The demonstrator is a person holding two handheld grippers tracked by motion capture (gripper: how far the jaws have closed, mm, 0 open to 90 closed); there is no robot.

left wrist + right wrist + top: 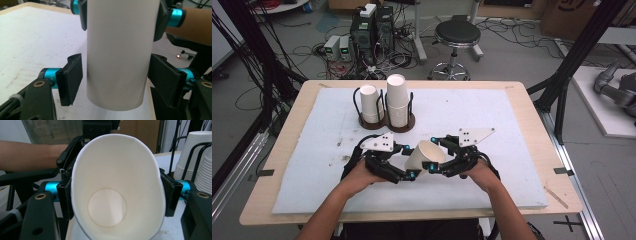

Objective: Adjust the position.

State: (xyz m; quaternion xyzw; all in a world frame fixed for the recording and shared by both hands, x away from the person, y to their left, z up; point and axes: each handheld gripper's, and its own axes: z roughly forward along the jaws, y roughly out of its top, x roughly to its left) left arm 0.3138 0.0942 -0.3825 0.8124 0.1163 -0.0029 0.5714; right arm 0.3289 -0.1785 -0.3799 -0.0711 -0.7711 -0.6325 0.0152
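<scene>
From the high view I see both of my grippers meeting over the near middle of the white mat [492,175] on the tabletop [532,107], with a single white paper cup [424,156] held tilted between them, its open mouth turned toward the right gripper [435,168]. The left gripper [408,161] reaches in from the other side, toward the cup's base. The right gripper view tells me what the overhead cannot: I look straight into the cup [117,187], down to its round bottom, and the rim is squeezed into an oval by the jaws pressing on both sides, so this gripper is clamped on it. In the left gripper view the cup's plain outer wall [118,55] stands between the jaws; the right one lies against it, while the left one sits just off the wall, so it is not fully closed. At the mat's far side, a dark wire holder [387,122] carries two stacks of cups [396,100].
</scene>
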